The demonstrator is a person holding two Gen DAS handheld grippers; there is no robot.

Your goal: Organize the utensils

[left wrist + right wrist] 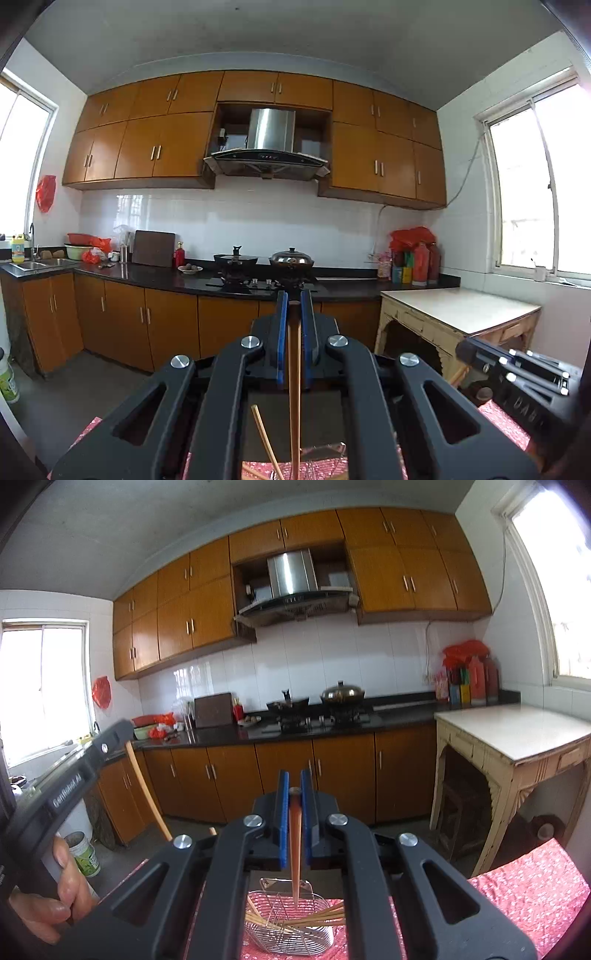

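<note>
My left gripper (294, 303) is shut on a wooden chopstick (294, 387) that hangs down between its blue pads. A second chopstick (264, 439) leans below it. My right gripper (294, 789) is shut on a reddish-brown chopstick (295, 853) that points down at a wire utensil basket (291, 928). Several chopsticks (306, 919) lie across the basket. The basket stands on a red patterned cloth (517, 882). The left gripper with its chopstick (146, 786) shows at the left of the right wrist view, and the right gripper body (517, 365) at the right of the left wrist view.
A kitchen counter (147, 275) with a stove (258, 282), pots and bottles runs along the far wall. A worn side table with a white top (517, 731) stands at the right. A green-labelled container (86, 856) sits on the floor at the left.
</note>
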